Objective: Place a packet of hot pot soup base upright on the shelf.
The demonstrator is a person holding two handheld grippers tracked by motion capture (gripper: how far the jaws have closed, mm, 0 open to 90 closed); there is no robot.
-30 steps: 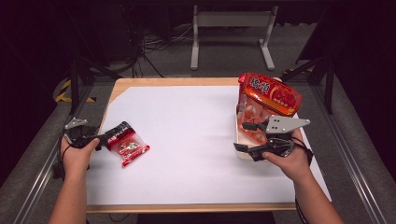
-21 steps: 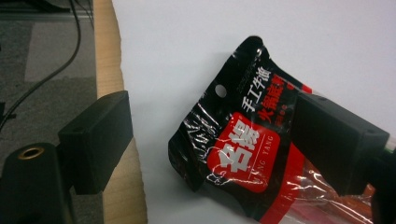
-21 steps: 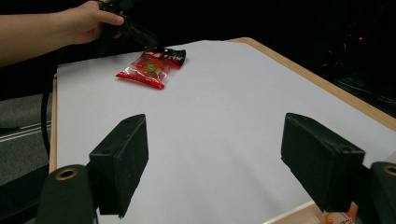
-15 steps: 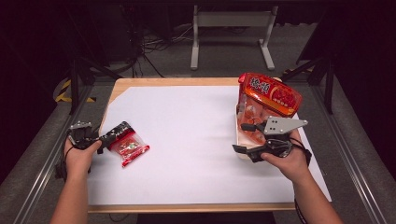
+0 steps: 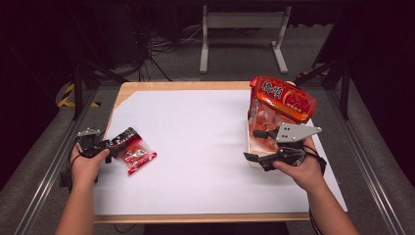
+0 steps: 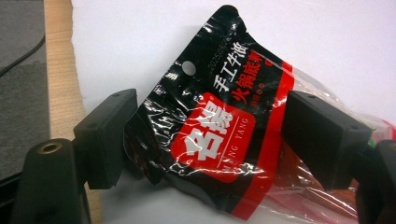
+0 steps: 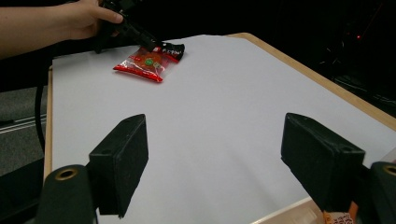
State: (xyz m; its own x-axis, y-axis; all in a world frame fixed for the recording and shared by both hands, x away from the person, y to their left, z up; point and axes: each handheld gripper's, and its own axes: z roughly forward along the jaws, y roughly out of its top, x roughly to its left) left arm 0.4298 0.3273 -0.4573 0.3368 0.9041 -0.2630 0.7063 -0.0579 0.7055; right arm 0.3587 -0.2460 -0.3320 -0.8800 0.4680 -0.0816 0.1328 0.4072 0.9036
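the left gripper (image 6: 212,140) has its fingers (image 6: 105,140) set wide on either side of the black header of the small red-and-black sauce packet (image 6: 224,126), and they have just been closing in; the packet sits between them, but the pads don't look pressed onto it yet. the packet lies flat on the white sheet at the left edge of the table (image 5: 195,88), with its clear red end pointing toward the middle. the risk i see: the film is thin, glossy and crinkled, so the fingers may pinch only a corner of the header and the packet could slide out or swing on the lift. a low approach could also just push it along the sheet. farther off, the right gripper (image 5: 259,146) rests with its fingers spread and nothing between them, close beside the big red snack bag (image 5: 283,98) in its pale tray (image 5: 251,155); a nudge there could tip the bag.
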